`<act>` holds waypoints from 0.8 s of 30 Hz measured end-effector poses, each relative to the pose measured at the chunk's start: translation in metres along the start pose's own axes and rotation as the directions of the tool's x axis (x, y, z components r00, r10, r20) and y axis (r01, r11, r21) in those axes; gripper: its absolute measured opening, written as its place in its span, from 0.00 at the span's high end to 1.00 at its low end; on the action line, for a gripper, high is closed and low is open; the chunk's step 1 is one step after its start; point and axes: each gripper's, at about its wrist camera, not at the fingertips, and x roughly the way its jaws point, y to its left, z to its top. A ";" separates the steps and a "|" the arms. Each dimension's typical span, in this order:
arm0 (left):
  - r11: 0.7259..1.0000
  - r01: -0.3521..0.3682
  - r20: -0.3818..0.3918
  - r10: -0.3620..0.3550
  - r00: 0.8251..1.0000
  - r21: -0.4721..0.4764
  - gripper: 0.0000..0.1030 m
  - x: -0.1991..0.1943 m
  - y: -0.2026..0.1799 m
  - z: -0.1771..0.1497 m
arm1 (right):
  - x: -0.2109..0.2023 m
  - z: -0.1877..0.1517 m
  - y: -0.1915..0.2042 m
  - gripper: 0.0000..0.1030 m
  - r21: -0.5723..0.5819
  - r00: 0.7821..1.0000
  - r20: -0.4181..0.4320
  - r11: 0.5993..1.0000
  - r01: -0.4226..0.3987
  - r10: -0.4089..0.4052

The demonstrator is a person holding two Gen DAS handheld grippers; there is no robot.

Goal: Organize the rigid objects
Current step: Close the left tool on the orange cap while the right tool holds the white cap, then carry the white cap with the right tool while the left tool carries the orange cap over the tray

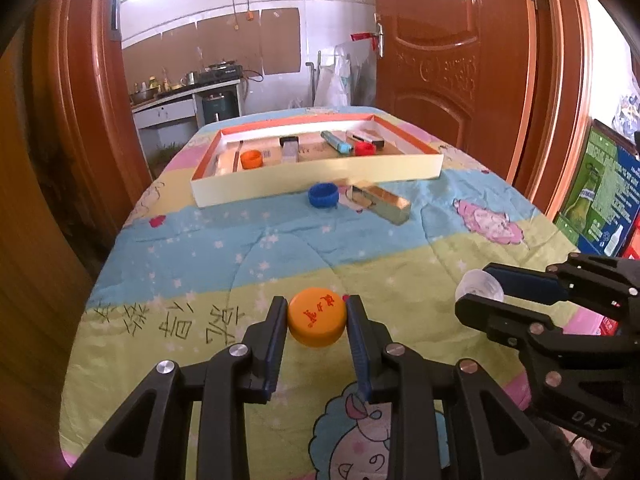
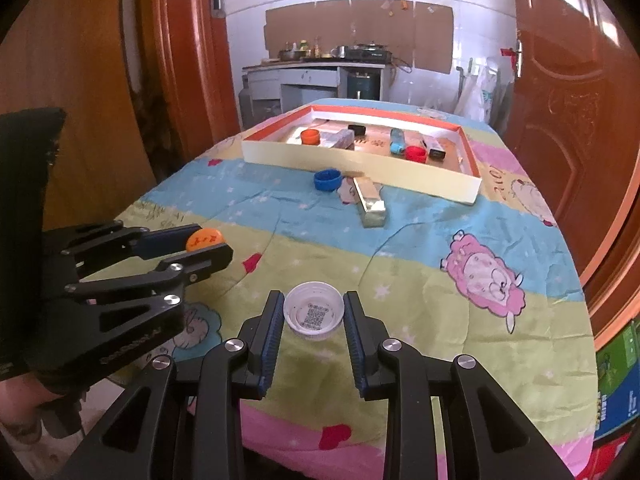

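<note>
Caps sit in both of your claws. Your left claw (image 1: 316,322) is clenched on the yellow cap (image 1: 317,317), printed top up, a pad pressed to each side of its rim, low over the quilt (image 1: 192,264). Your right claw (image 2: 314,316) grips the white cap (image 2: 314,314) the same way, hollow side up, with a square code printed inside it.

From the left wrist view, the right claw shows at 3 o'clock of the yellow cap, well apart from it, the white cap at its tips. From the right wrist view, the left claw shows at 10 o'clock of the white cap, the yellow cap between its pads.

At 12 o'clock of both caps, well apart, a blue cap (image 1: 323,195) lies hollow side up on the quilt, with a gold box (image 1: 380,200) just beside it at its 3 o'clock. Both lie near the front wall of the tray (image 1: 320,174).

The tray, cream outside with an orange rim, holds an orange cap (image 1: 251,159) towards its left end, a red cap (image 1: 364,148) towards its right, a pale blue tube (image 1: 336,142) beside the red cap, and some small boxes too blurred to tell apart.

The quilt, striped blue, yellow and pink with cartoon sheep, covers the bench. Wooden doors (image 1: 448,40) stand beyond, and a kitchen counter (image 1: 180,96) shows through the doorway.
</note>
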 end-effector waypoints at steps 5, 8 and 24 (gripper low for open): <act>1.000 -0.001 0.013 0.001 1.000 0.002 0.71 -0.003 0.000 0.009 | 0.001 0.011 -0.003 0.70 -0.011 1.000 0.014 1.000 0.007 -0.007; 1.000 -0.003 0.018 0.003 1.000 -0.001 0.71 -0.003 0.001 0.016 | 0.001 0.022 -0.005 0.70 -0.023 1.000 0.029 1.000 0.012 -0.011; 1.000 0.005 0.043 -0.005 0.999 -0.007 0.71 0.005 0.017 0.059 | 0.003 0.074 -0.044 0.70 -0.007 0.996 0.075 0.999 0.045 -0.044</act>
